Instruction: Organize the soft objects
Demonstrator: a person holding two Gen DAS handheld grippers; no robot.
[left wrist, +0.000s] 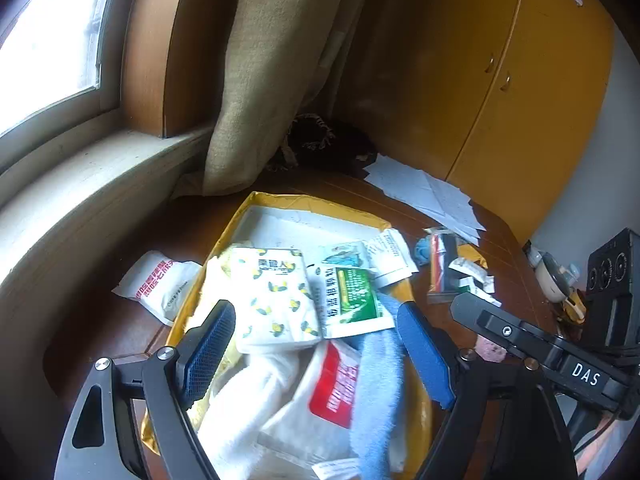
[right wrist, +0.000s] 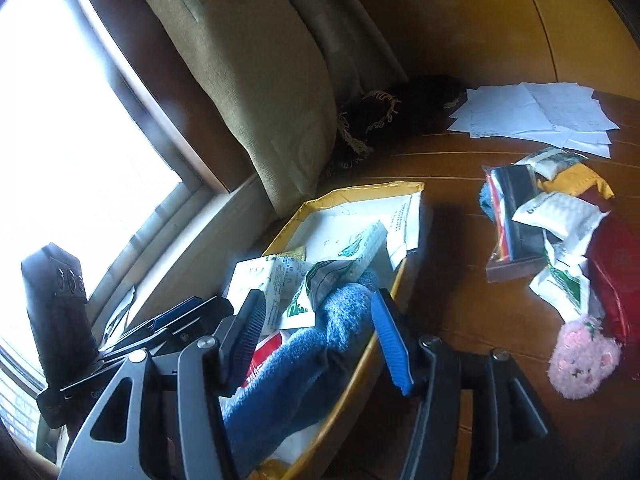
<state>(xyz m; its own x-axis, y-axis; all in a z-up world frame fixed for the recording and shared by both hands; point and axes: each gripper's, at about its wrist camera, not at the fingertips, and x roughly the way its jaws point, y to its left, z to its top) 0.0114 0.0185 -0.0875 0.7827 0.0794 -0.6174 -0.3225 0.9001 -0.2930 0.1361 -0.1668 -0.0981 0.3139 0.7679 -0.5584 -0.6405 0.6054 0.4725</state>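
Two open claws hang over a box of soft things.

Nearest, the left gripper (left wrist: 316,344) is spread wide over the white towel (left wrist: 256,392), holding nothing. The right gripper (right wrist: 320,336) has let go too, and the blue cloth (right wrist: 304,352) lies loose between its fingers inside the yellow box (right wrist: 360,196). I think the cloth is now dropped in. Farther off, at about three o'clock on the table (right wrist: 448,264), wait a pink fluffy toy (right wrist: 580,360) and white packets (right wrist: 560,212). The next move should be a reach over there to grab one softly.
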